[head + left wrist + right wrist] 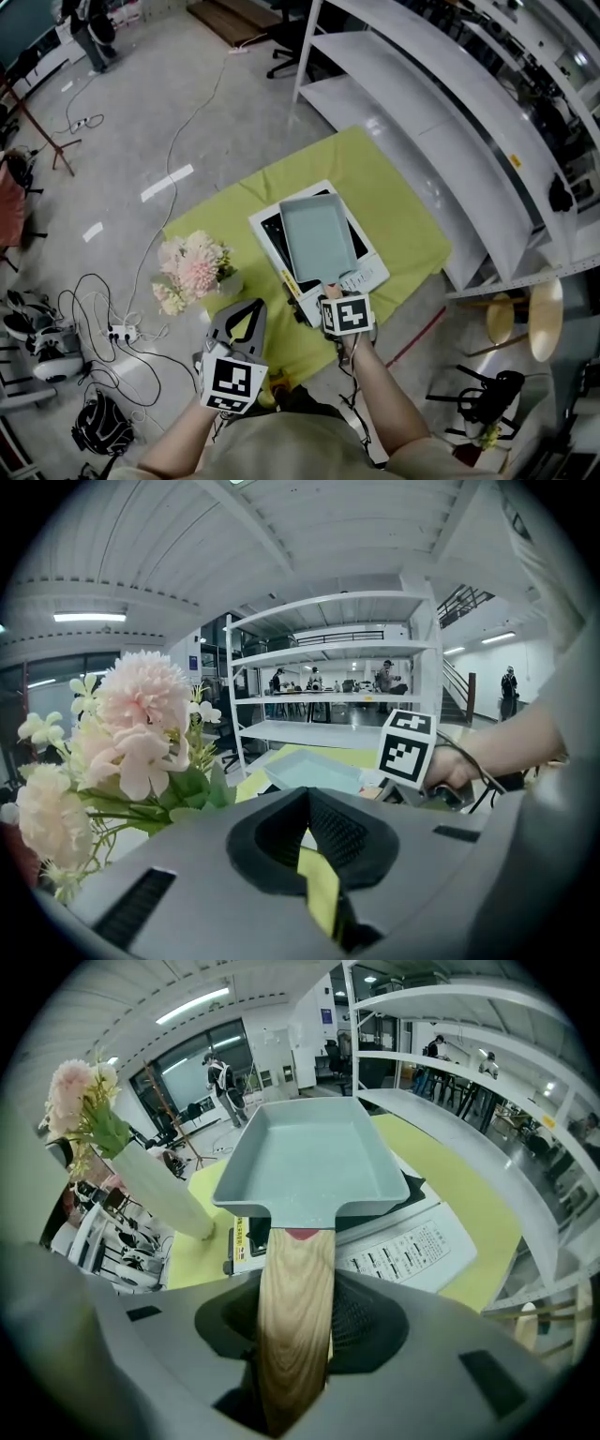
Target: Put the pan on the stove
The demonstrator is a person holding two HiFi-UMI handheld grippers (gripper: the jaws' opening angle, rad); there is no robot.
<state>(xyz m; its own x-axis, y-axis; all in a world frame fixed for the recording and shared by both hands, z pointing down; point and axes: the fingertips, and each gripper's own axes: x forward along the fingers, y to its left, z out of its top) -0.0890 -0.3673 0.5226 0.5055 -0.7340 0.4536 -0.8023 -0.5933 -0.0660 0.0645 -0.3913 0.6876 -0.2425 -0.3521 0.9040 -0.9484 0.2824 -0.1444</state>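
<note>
A rectangular grey-blue pan (319,234) lies over the black top of a white stove (373,274) on the green cloth; I cannot tell whether its base touches the glass. My right gripper (330,293) is at the stove's near edge, shut on the pan's wooden handle (295,1316). In the right gripper view the pan (314,1162) stretches away from the right gripper (295,1309), with the stove (412,1246) beneath it. My left gripper (255,309) hovers left of the stove near the flowers, jaws together and empty. In the left gripper view, past the left gripper (305,832), the pan (314,769) shows.
Pink and white flowers (192,267) in a pale vase (164,1194) stand on the green cloth (394,197) left of the stove. White shelving (450,112) runs along the table's far right side. A wooden stool (544,314) and floor cables (103,319) flank the table.
</note>
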